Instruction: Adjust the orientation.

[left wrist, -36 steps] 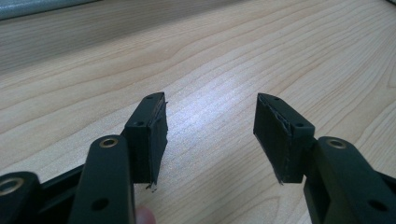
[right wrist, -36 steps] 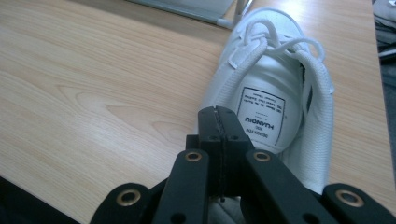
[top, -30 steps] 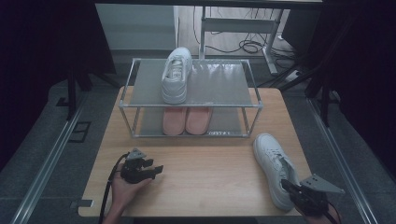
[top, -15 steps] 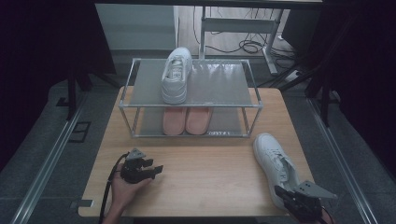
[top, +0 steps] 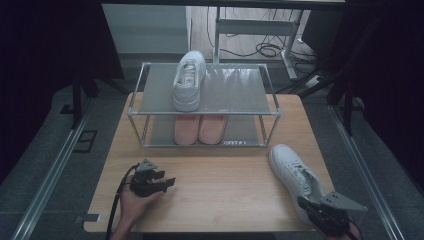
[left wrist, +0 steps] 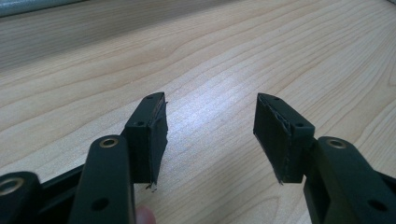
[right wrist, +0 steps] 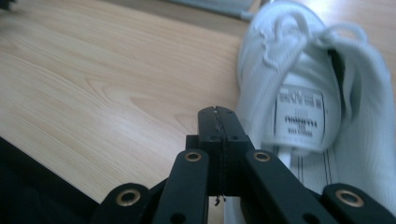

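My right tongs (top: pixel 306 204) sit pressed together with nothing between them, low at the heel of the loose white lace-up sneaker (top: pixel 294 174) that lies on the light wooden desk (top: pixel 225 180) near its right front corner, probably lined up for a grip on the collar. Its twin white sneaker (top: pixel 189 80) stands alone on the top tier of the grey metal shoe rack (top: pixel 235 90), above pink slippers (top: pixel 200 129). My left tongs (top: pixel 167 181) rest wide apart, idle, over bare desk.
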